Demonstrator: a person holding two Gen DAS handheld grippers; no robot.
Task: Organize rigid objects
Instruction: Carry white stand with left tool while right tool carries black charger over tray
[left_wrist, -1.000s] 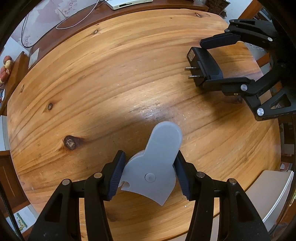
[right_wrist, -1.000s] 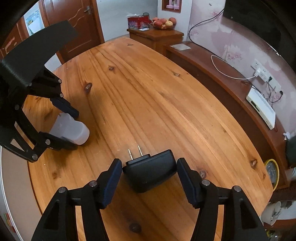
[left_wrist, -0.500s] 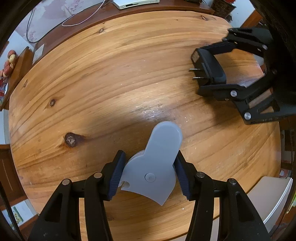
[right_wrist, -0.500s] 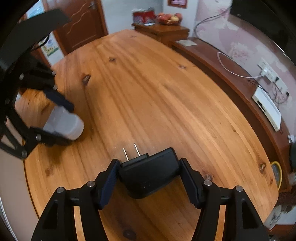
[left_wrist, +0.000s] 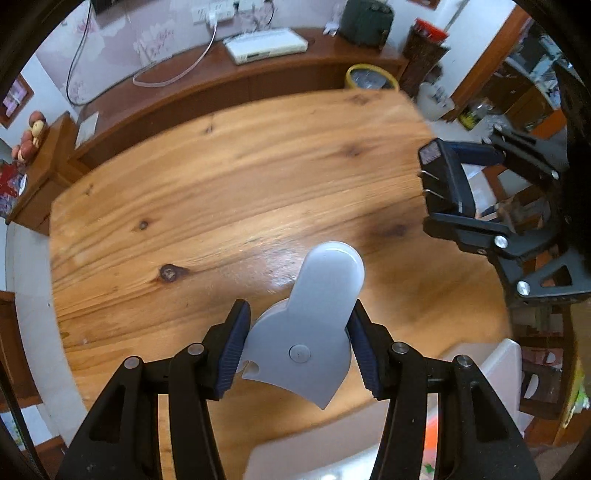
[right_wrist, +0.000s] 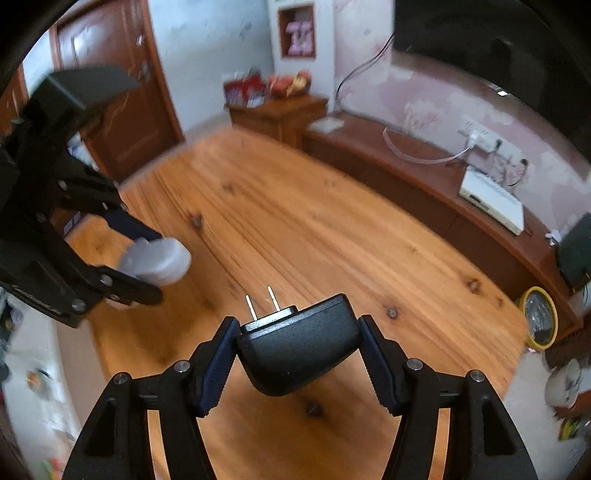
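Note:
My left gripper (left_wrist: 299, 350) is shut on a grey plastic piece (left_wrist: 314, 317) with a rounded tab and a round rivet, held in the air above the wooden table (left_wrist: 221, 184). The right gripper (right_wrist: 297, 350) is shut on a black plug adapter (right_wrist: 299, 350) whose two metal prongs point away from me. Both objects hang clear of the tabletop. In the left wrist view the right gripper (left_wrist: 458, 184) with the adapter (left_wrist: 448, 181) shows at the right edge. The right wrist view has the left gripper (right_wrist: 136, 262) and the grey piece (right_wrist: 159, 258) at the left.
A dark wooden sideboard (left_wrist: 258, 81) runs behind the table and carries a white box (left_wrist: 266, 46) and a cable. A yellow-rimmed round object (left_wrist: 371, 75) stands past the table's far end. A white bin (left_wrist: 498, 369) sits below the near right edge. Fruit lies on a small cabinet (right_wrist: 277, 107).
Both grippers have risen from the table, each carrying its object. The tabletop looks smaller and more of the room shows. The grips are unchanged.

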